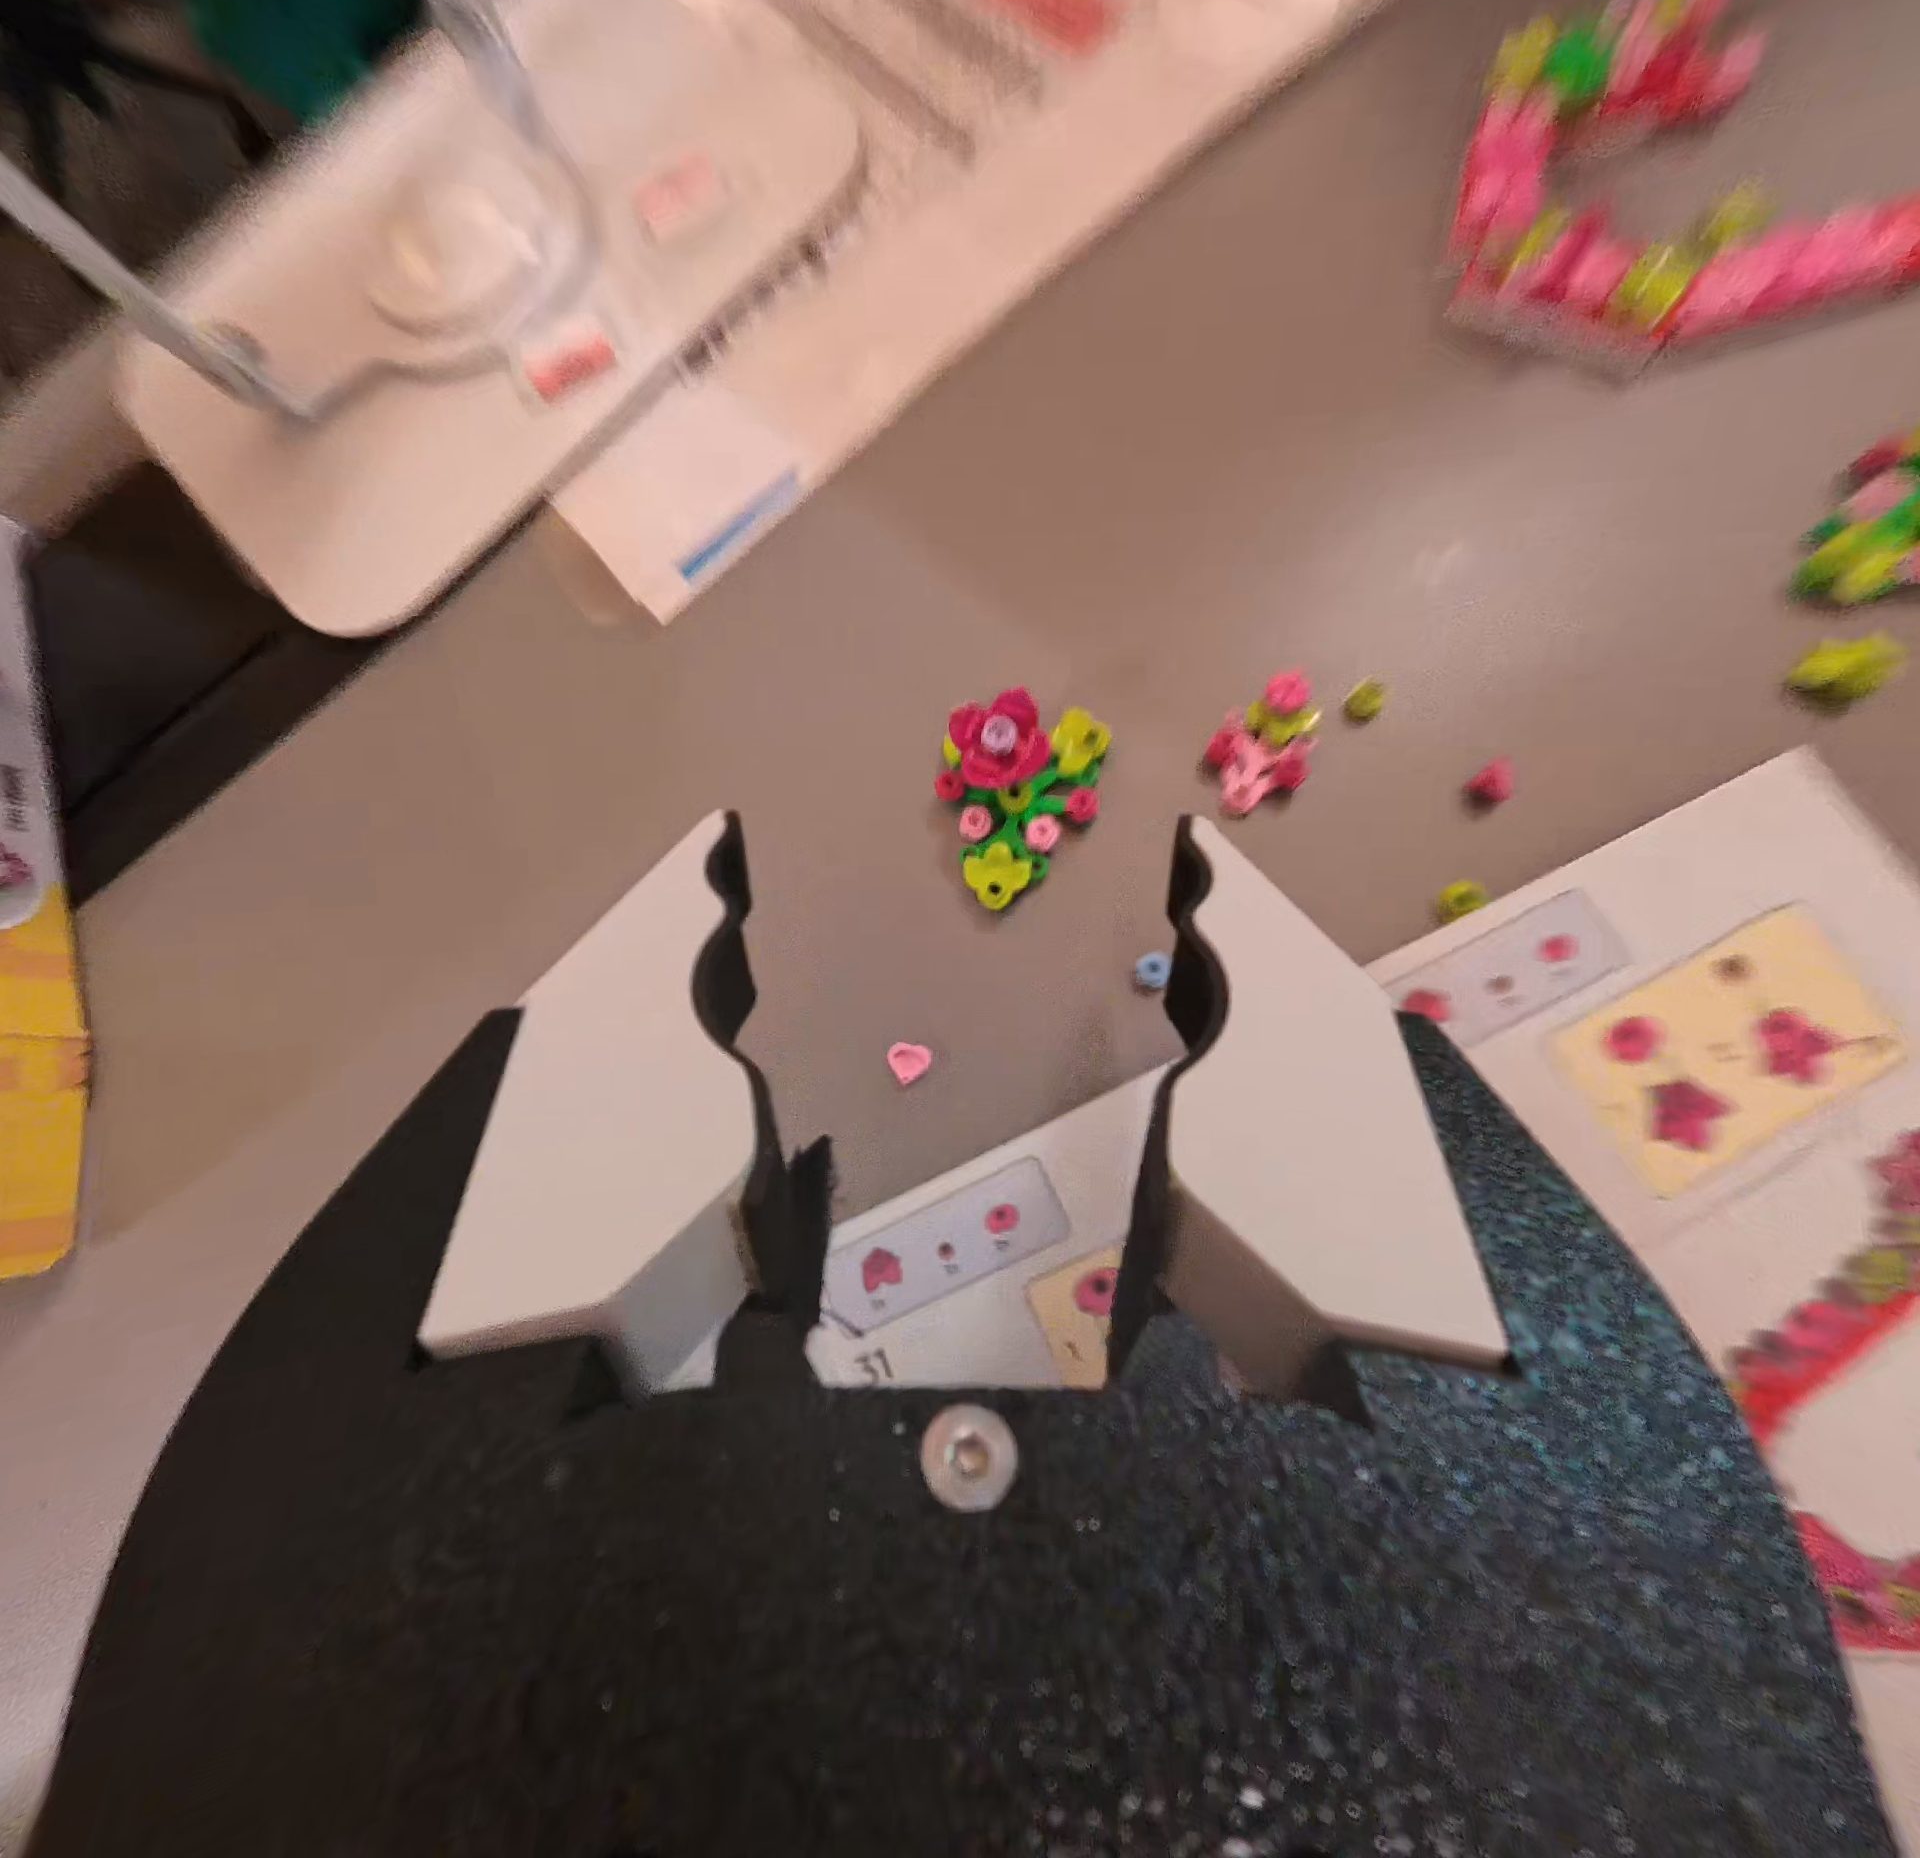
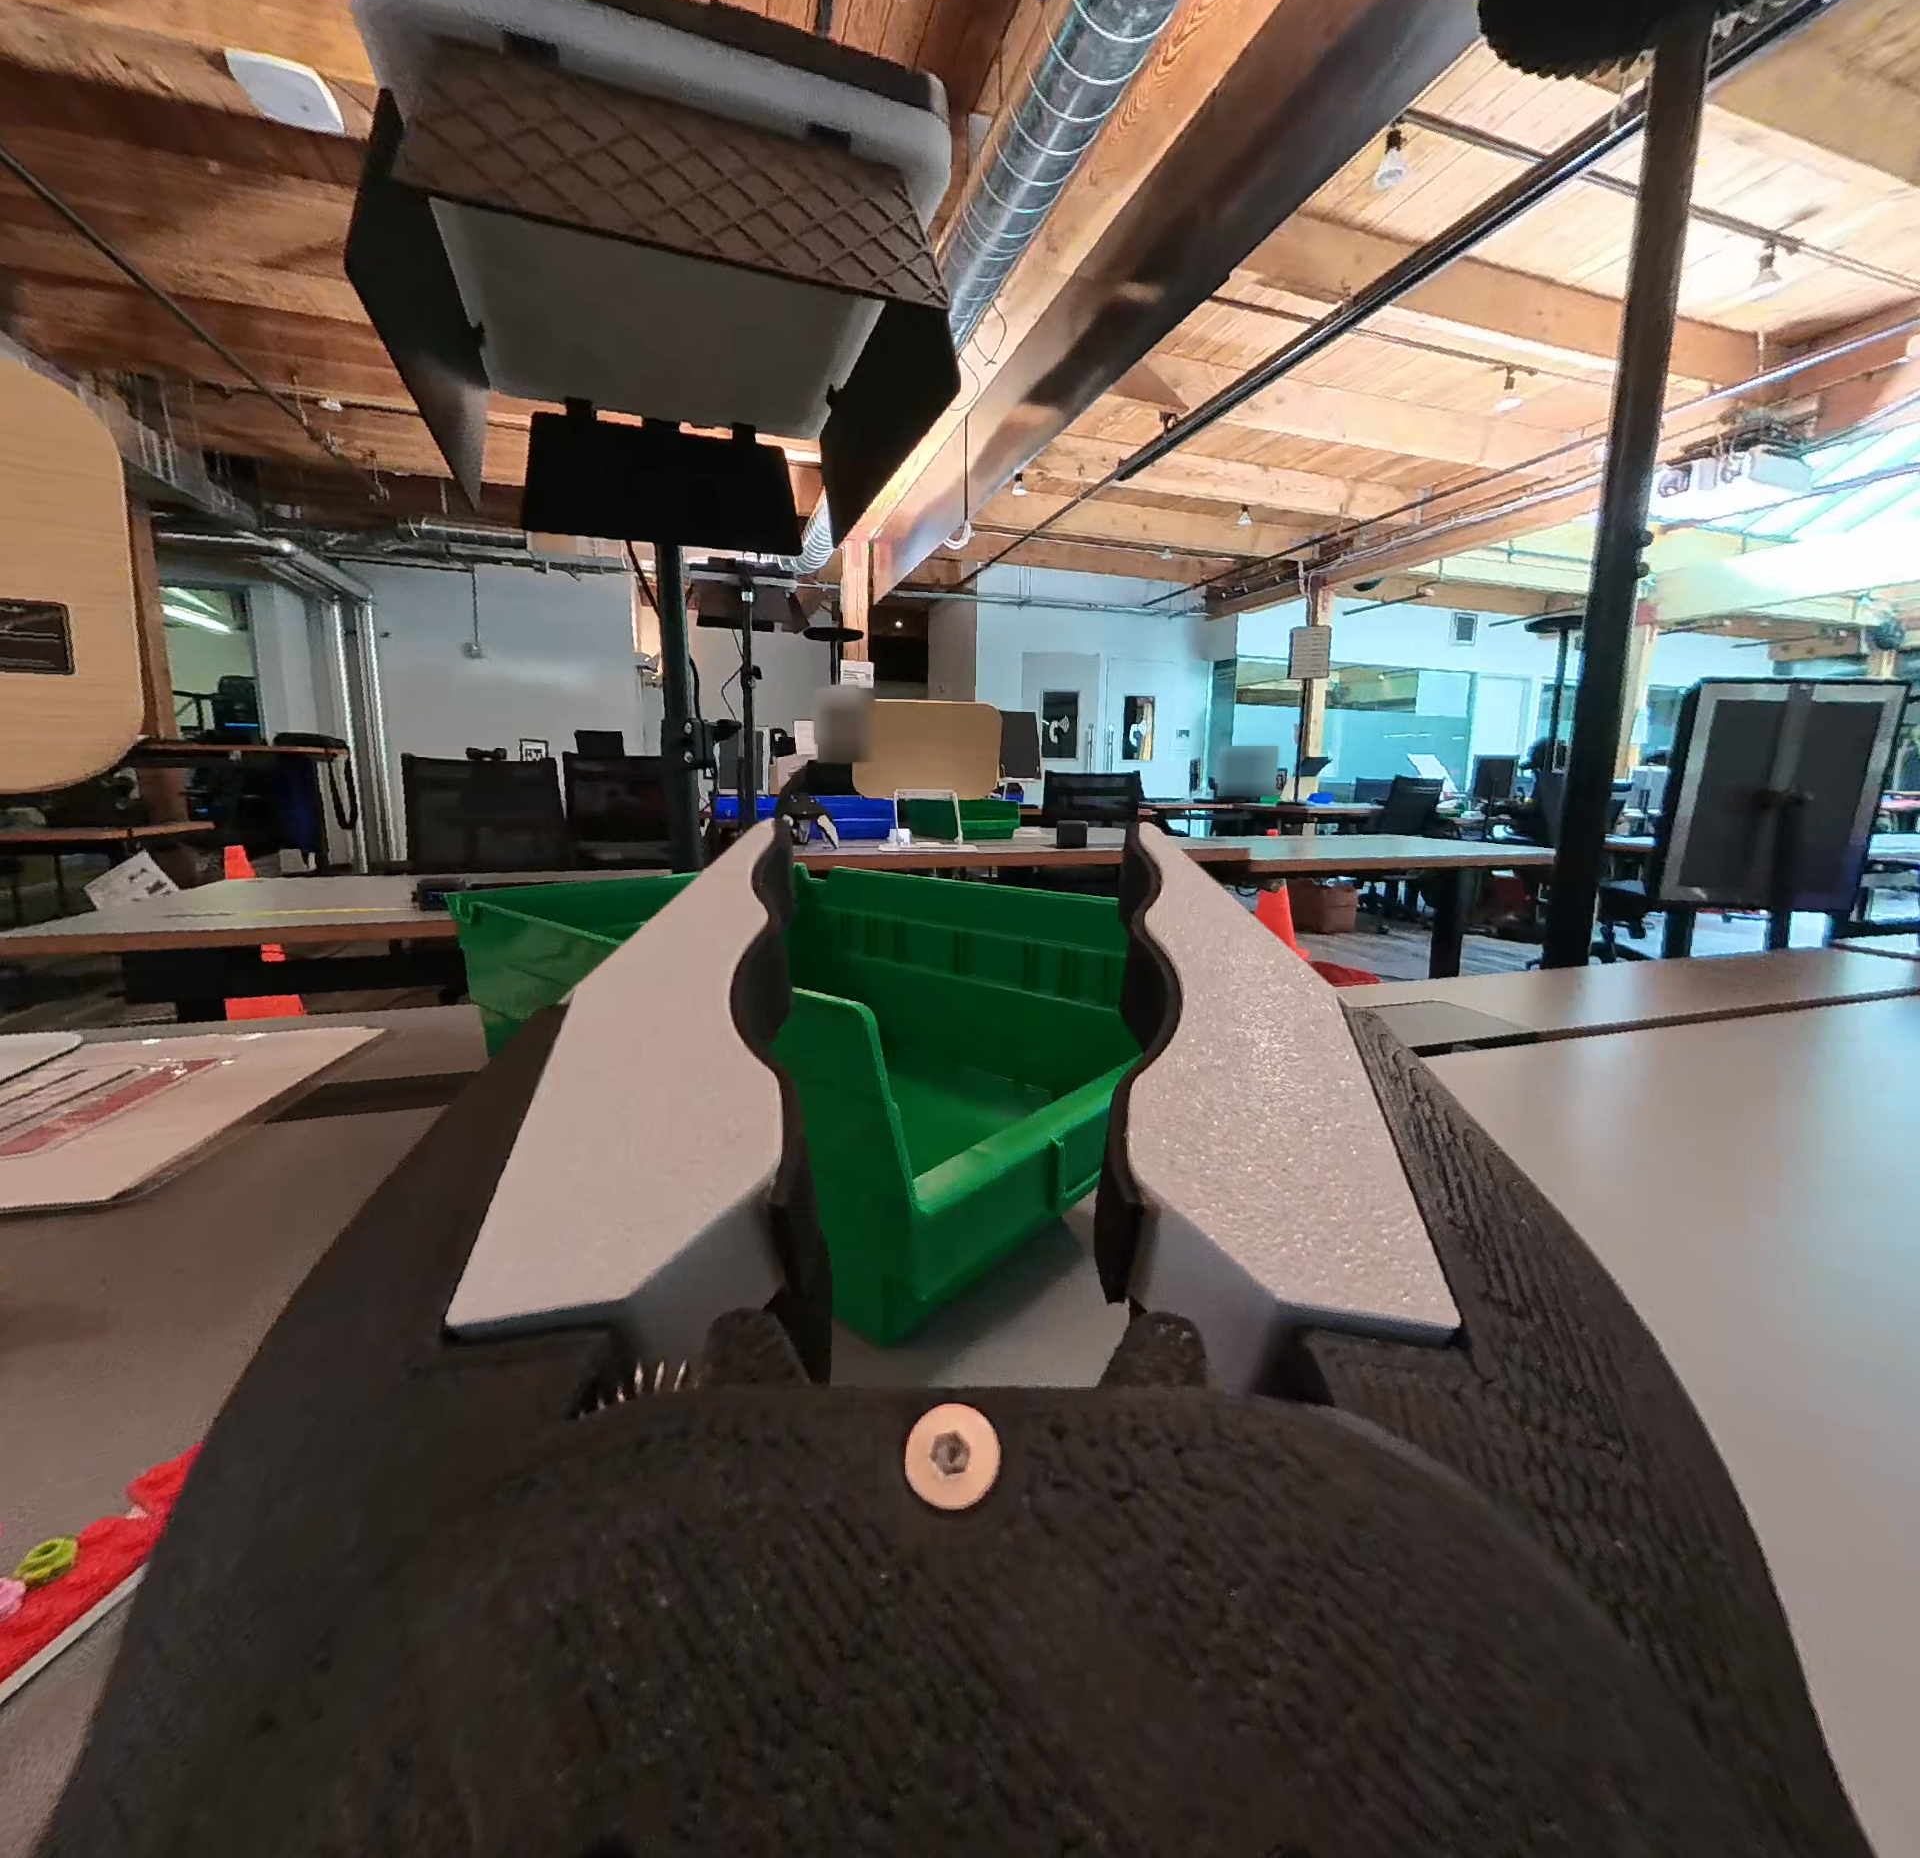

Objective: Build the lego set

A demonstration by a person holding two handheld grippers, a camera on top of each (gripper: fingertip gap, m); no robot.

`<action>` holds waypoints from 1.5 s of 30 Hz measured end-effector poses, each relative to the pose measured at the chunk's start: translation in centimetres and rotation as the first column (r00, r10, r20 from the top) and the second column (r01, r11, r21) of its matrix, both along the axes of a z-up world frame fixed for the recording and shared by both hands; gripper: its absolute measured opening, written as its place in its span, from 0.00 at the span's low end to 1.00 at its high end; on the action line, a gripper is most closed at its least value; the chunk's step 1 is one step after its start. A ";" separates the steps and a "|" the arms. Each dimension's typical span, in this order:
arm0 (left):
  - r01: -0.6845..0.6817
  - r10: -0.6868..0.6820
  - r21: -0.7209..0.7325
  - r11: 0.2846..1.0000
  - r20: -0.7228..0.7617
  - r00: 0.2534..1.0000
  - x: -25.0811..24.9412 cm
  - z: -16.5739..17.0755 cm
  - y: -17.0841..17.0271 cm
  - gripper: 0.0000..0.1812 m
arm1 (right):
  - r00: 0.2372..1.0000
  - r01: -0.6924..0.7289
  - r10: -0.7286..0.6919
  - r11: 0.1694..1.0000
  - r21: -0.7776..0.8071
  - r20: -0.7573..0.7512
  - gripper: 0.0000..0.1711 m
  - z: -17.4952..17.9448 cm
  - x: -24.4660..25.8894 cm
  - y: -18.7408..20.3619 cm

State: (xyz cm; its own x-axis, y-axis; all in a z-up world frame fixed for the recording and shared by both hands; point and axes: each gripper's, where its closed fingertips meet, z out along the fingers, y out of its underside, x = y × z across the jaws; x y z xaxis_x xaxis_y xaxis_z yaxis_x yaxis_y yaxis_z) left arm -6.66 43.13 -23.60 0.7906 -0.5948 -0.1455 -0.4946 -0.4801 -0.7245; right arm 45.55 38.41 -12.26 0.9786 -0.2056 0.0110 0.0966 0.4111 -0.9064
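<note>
Lego flower cluster (image 1: 1013, 795) lies on the table (image 1: 520, 821); both hand-held grippers, left (image 1: 961, 852) and right (image 2: 951, 863), spread, empty.

Grey scalloped fingers (image 1: 613, 1060) on textured black bodies, silver screws (image 2: 952, 1456)

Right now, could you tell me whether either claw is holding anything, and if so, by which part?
Nothing is held. The left claw is open above the flower cluster on the table; the right claw is open, empty, pointing toward the green bin.
</note>
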 end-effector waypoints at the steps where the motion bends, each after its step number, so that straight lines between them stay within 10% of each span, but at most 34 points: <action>1: -0.009 0.001 0.089 0.996 0.083 0.997 0.2 2.2 -0.7 0.46 | 1.000 0.006 -0.006 1.000 -0.004 0.005 0.35 0.0 0.0 0.0; 3: -0.022 -0.053 0.327 0.945 0.219 0.974 0.7 7.1 -3.2 0.44 | 1.000 0.026 -0.026 0.999 -0.019 0.005 0.26 -0.2 0.3 0.0; 5: 0.044 -0.186 0.507 0.861 0.234 0.954 2.0 9.3 -7.5 0.19 | 0.999 0.032 -0.030 0.998 -0.053 0.031 0.00 -0.7 0.3 0.2; 8: 0.108 -0.239 0.520 0.847 0.191 0.952 3.2 7.5 -11.9 0.00 | 0.997 0.045 -0.041 0.997 -0.070 0.059 0.00 -0.9 0.3 0.3; 18: 0.051 -0.298 0.751 0.659 0.198 0.934 1.7 7.9 -16.0 0.00 | 0.984 0.035 -0.015 0.994 -0.108 0.179 0.00 -1.2 -1.6 0.9; 45: 0.083 -0.356 0.719 0.690 0.238 0.904 2.3 6.7 -16.5 0.00 | 0.959 -0.005 0.053 0.985 -0.171 0.279 0.00 -2.1 -4.0 1.9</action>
